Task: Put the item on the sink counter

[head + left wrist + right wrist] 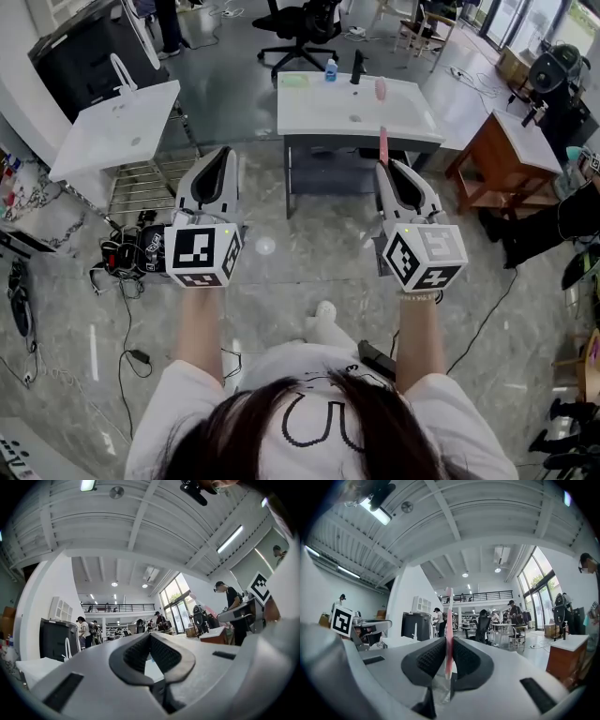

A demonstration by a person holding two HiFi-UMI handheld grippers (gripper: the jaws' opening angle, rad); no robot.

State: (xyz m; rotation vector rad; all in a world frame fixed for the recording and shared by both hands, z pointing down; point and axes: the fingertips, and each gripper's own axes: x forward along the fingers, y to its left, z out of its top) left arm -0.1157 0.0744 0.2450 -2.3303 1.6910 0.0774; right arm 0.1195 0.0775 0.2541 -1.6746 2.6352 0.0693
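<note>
Polished grey floor [300, 253] lies open toward 12 o'clock, right up to the white rectangular sink counter [403, 117]. Its near half is bare, while a flat green pad [293, 81], small blue bottle [330, 69], black tap [357, 67] and pink upright container [381, 89] line its far edge. A brown wooden table [506, 150] stands at 2 o'clock, and tangled black cables [122, 255] lie at 9.

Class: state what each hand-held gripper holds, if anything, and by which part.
The right hand-held gripper clamps a thin pink stick near its lower end. The left hand-held gripper is shut on nothing.
</note>
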